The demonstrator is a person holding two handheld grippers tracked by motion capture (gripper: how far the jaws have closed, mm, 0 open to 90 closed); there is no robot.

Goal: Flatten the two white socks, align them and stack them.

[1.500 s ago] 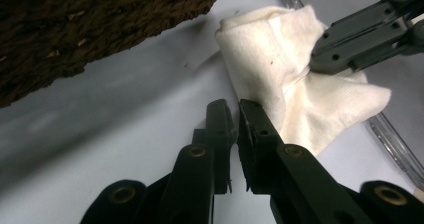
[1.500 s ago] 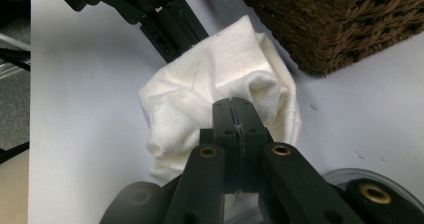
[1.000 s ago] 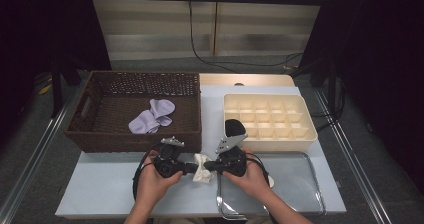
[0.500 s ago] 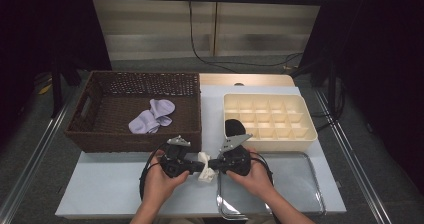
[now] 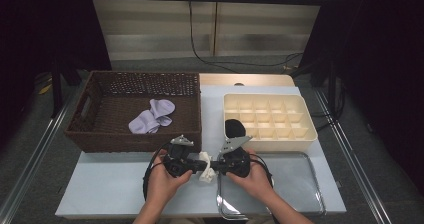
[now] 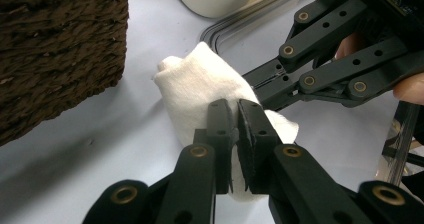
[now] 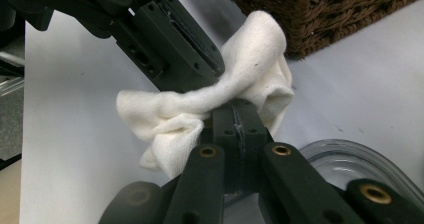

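The left hand-held gripper [image 5: 196,165] is pinching a small crumpled white cloth sock [image 5: 206,164], its two black jaws pressed together on the fabric, as the left gripper view shows [image 6: 235,134]. The right hand-held gripper [image 5: 216,165] is facing it from the other side and is clamping the same white sock [image 7: 210,109], jaws squeezed together on a fold of it [image 7: 235,116]. The sock [image 6: 210,94] is being held between the two grippers, bunched up, low over the pale blue-grey tabletop [image 5: 115,184] near its front edge; whether it is touching the surface cannot be told.

Just behind the left gripper, a dark brown woven wicker basket [image 5: 125,139] is standing on the tabletop, with a pair of lilac socks [image 5: 151,115] lying inside. To the right of the basket, a cream plastic tray divided into small square compartments [image 5: 305,134] is sitting, and a black rounded object [image 5: 234,127] is resting in its near-left corner. A clear plastic lid with rounded corners [image 5: 295,184] is lying flat in front of that tray, beside the person's right hand [image 5: 252,176].
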